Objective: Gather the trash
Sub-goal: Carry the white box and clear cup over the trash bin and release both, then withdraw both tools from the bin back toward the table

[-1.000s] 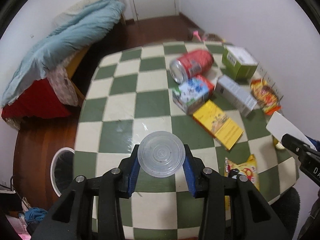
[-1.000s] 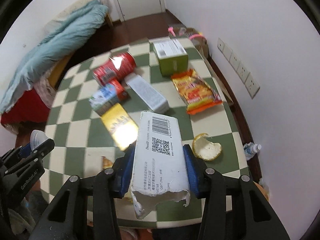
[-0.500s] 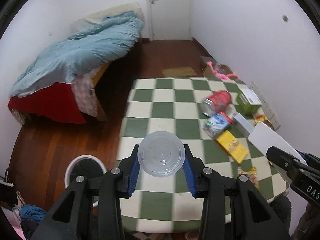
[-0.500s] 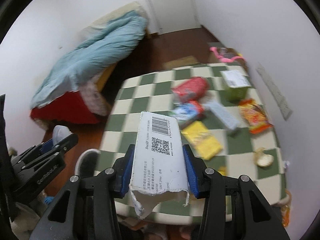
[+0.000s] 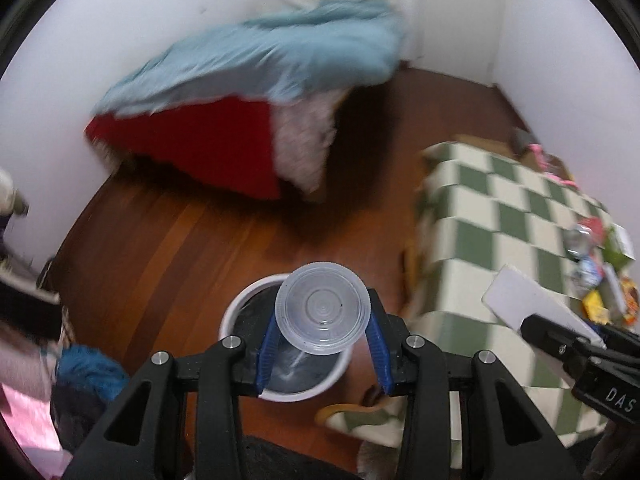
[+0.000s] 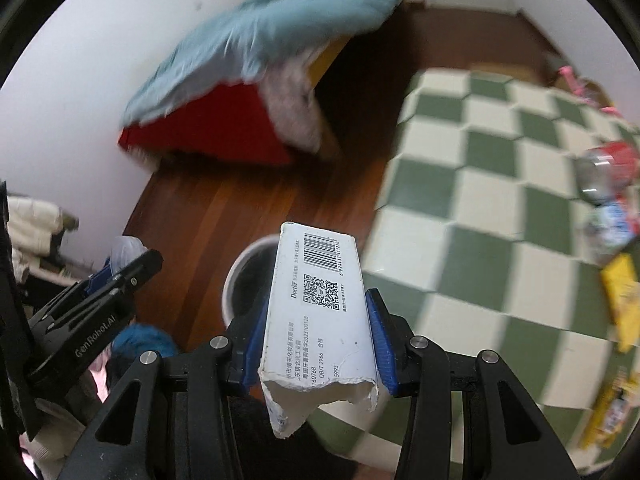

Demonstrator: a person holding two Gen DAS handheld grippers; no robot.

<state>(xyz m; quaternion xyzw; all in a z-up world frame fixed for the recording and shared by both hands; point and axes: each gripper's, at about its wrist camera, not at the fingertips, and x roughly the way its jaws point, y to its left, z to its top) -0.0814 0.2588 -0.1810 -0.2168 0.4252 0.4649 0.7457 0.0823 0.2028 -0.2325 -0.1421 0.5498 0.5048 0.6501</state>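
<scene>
White plastic formed the round trash bin (image 5: 240, 312), which stood on the wooden floor (image 5: 168, 240) just beside the checked table (image 5: 500, 216); a dark liner showed inside it, and whether anything lay in the bottom could not be told. Your left gripper (image 5: 322, 334) hung directly above the bin's mouth, its blue pads (image 5: 267, 344) pressed against both sides of a clear plastic cup (image 5: 322, 314), whose round base faced the camera. Your right gripper (image 6: 316, 340) sat near the bin's table-side rim, with the bin (image 6: 248, 268) partly hidden behind its load: a white carton (image 6: 320, 320) clamped between its blue pads (image 6: 378, 340), torn ragged at the near end. On that carton you could read a barcode, a QR code, the word "Doctor" beside it, and small printed lines including "QB/T 2966"; the rest was too fine to make out. From the right wrist view, the left gripper (image 6: 120, 276) carried "GenRobot.AI" on its black body, and from the left wrist view the right gripper (image 5: 532, 324) showed "DAS". On the table, well away from the bin, lay a red can (image 6: 608, 168), a blue and white pack (image 6: 612, 220) and a yellow box (image 6: 624, 296), all blurred. Beyond the bin sat a bed with a pale blue quilt (image 5: 260, 56) over red fabric (image 5: 192, 140).
</scene>
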